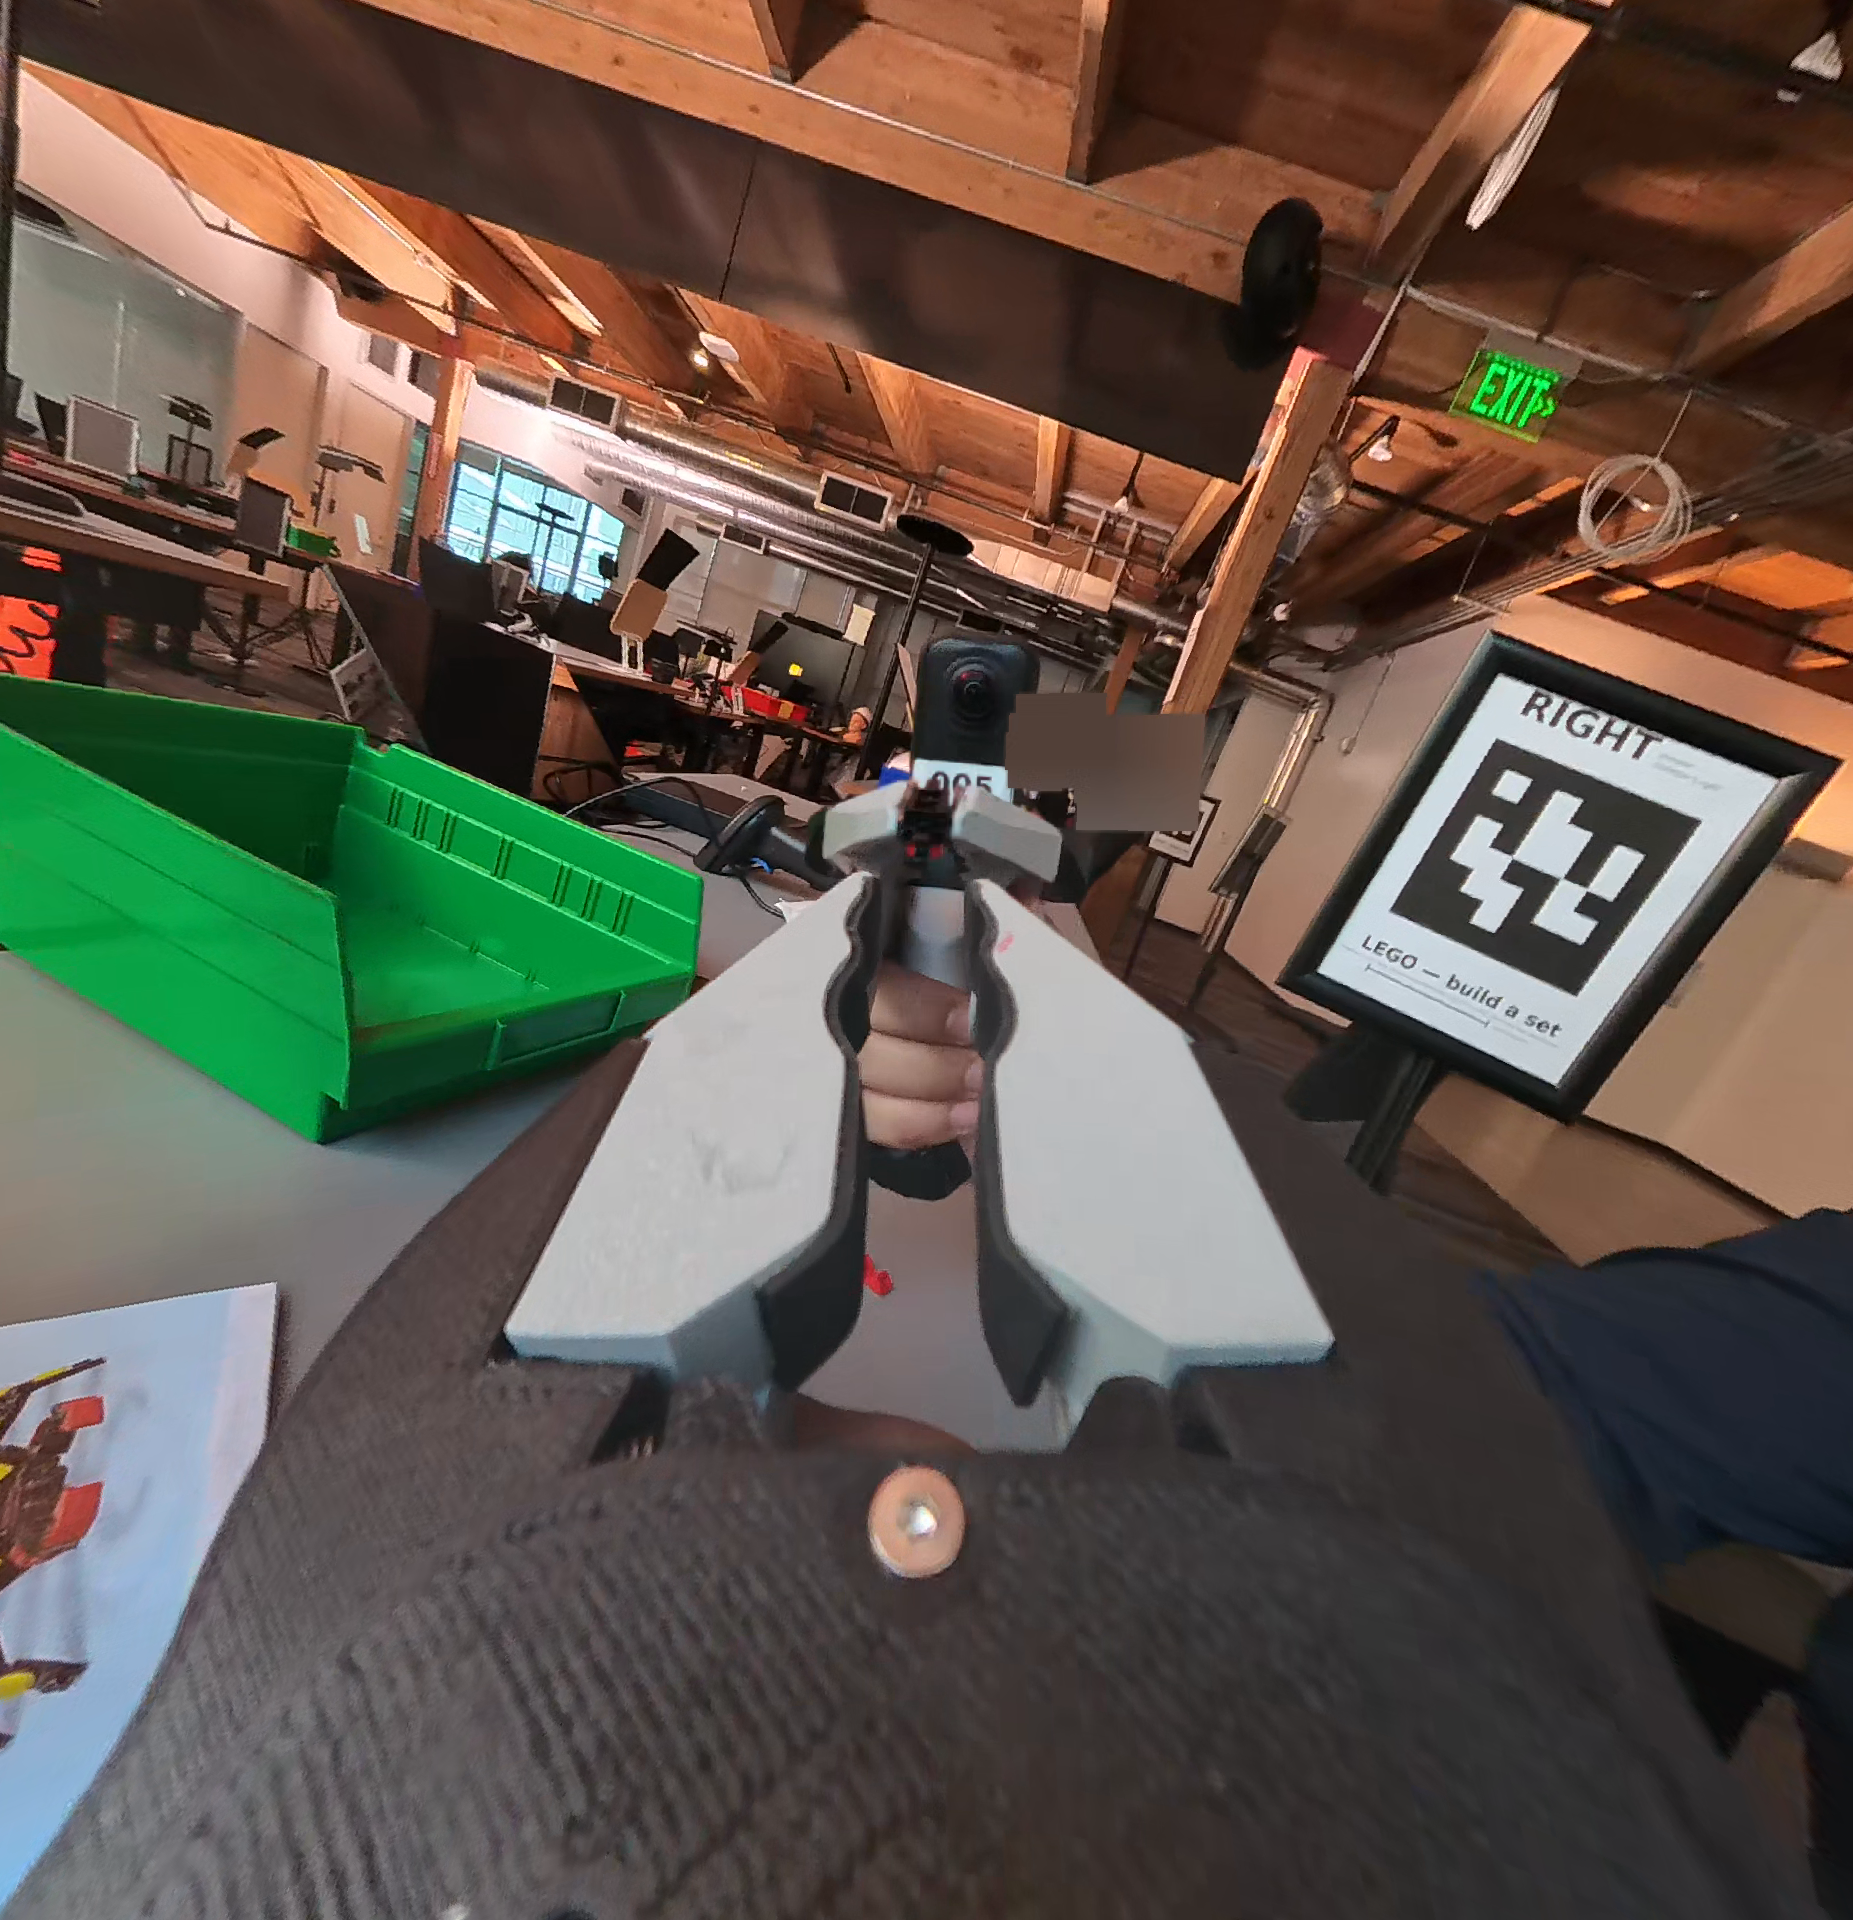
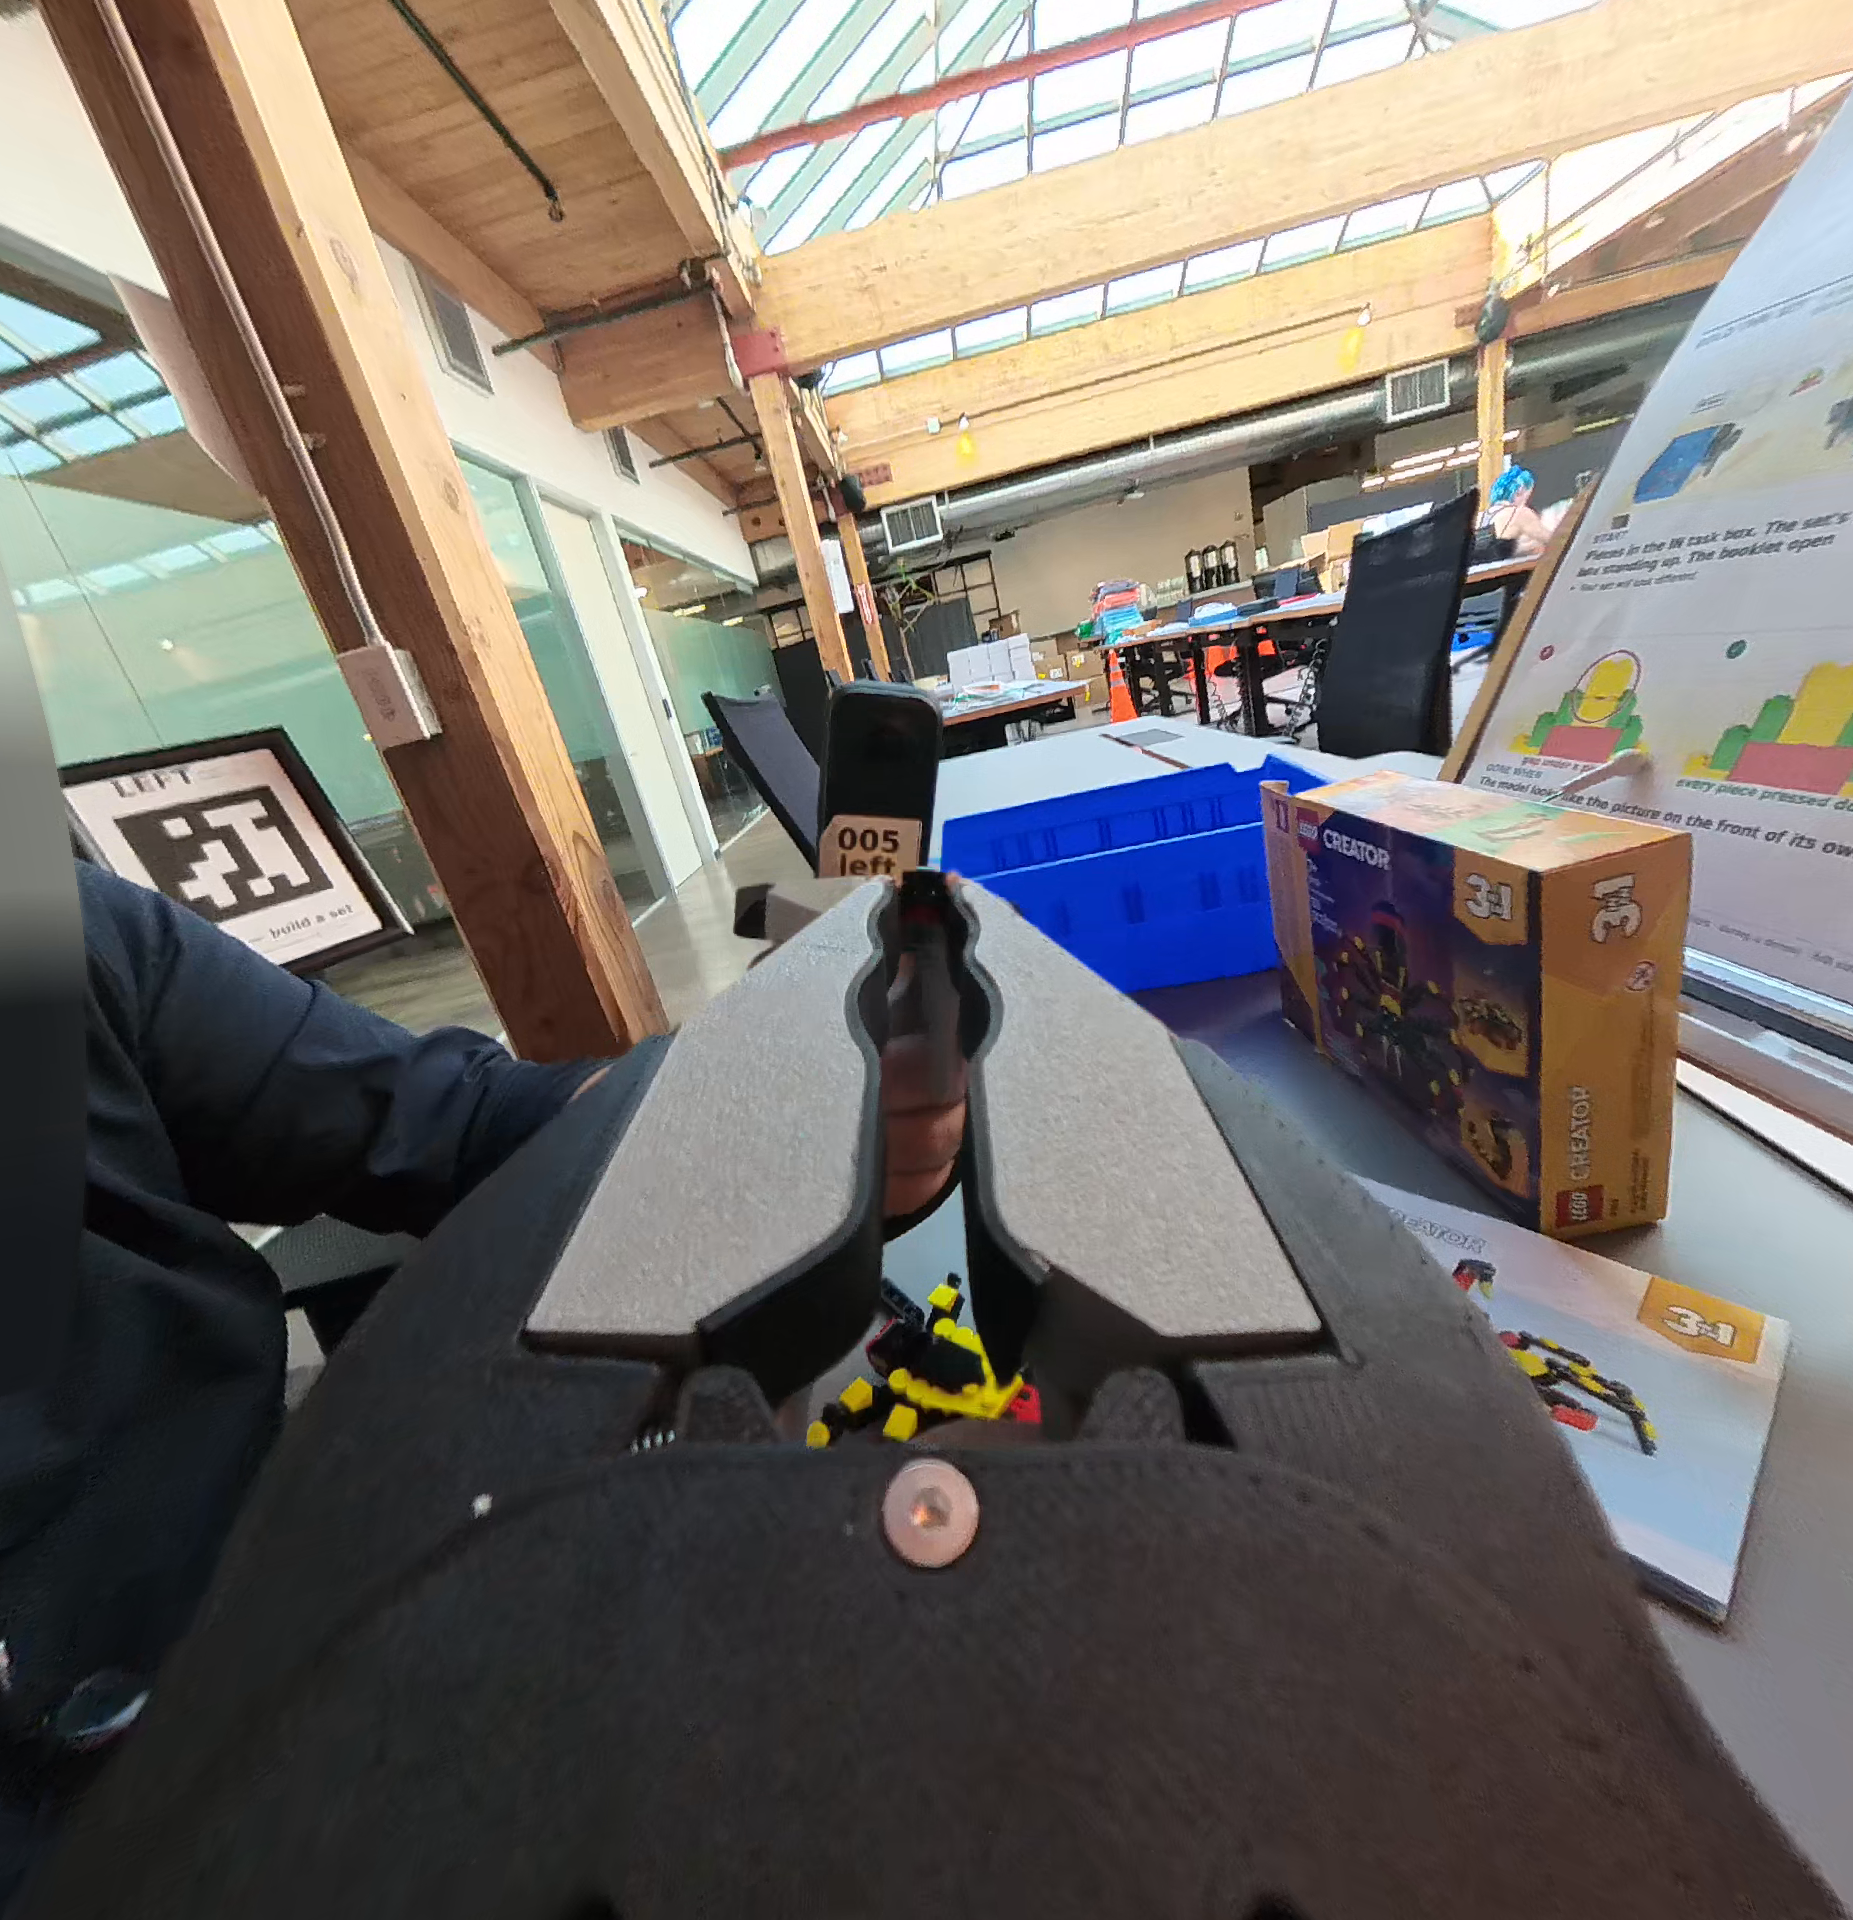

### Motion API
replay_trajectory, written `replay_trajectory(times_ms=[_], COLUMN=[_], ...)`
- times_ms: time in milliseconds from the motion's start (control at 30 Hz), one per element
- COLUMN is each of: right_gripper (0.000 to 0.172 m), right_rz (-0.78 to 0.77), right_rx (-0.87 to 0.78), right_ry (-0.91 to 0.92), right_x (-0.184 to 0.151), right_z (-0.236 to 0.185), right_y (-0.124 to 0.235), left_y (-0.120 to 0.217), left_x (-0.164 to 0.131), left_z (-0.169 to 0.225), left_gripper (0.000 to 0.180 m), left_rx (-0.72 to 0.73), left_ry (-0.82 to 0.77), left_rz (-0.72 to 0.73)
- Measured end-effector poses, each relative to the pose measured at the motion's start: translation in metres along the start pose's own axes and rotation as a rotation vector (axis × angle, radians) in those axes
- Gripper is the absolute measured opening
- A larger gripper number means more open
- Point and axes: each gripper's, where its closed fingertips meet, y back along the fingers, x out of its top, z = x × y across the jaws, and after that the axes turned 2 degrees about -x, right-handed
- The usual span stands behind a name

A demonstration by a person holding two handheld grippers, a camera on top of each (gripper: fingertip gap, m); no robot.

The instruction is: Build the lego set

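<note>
Two hand-held grippers face each other tip to tip above the bench, with a small black-and-red brick piece between them.

The right hand-held gripper [image 2: 924, 891] has its fingers nearly together, pinching the black-and-red brick piece [image 2: 922, 899] at their tips. The left hand-held gripper [image 1: 917, 883] stands a little open, its tips right at the same piece, which shows in the left wrist view at the far gripper's tips; whether they touch it cannot be told. On the bench [image 1: 122, 1174] a green bin [image 1: 309, 914] lies to one side, a blue bin [image 2: 1130, 883] to the other beside an orange toy box [image 2: 1473, 997]. A yellow-and-black brick model [image 2: 922, 1382] sits beneath the right gripper, near an instruction booklet [image 2: 1628, 1392].
</note>
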Motion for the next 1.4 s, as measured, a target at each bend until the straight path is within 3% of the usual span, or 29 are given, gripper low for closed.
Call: replay_trajectory(times_ms=[167, 467, 667, 767, 1100, 1400], right_gripper=[0.005, 0.006, 0.012, 0.011, 0.014, 0.014], right_rz=[-0.051, -0.053, 0.011, 0.045, -0.051, -0.015], right_rx=[0.048, 0.089, 0.035, 0.021, -0.073, -0.109], right_ry=[0.016, -0.017, -0.017, -0.015, 0.043, 0.034], right_x=[-0.008, -0.01, 0.001, 0.006, -0.014, -0.013], right_z=[-0.01, -0.011, 0.002, 0.006, 0.022, 0.031], right_y=[-0.005, -0.003, 0.009, 0.013, 0.007, 0.009], left_y=[0.0, -0.001, 0.007, 0.009, 0.012, 0.008], left_x=[0.002, -0.004, 0.005, 0.002, -0.008, -0.022], left_z=[0.008, 0.008, -0.006, -0.017, -0.032, -0.033], left_gripper=[0.001, 0.0, 0.0, 0.0, 0.0, 0.0], left_rx=[-0.008, 0.006, -0.013, 0.026, 0.035, 0.049], left_ry=[-0.073, -0.156, 0.056, 0.081, 0.248, 0.206], left_rz=[0.0, -0.041, 0.031, 0.021, 0.001, -0.068])
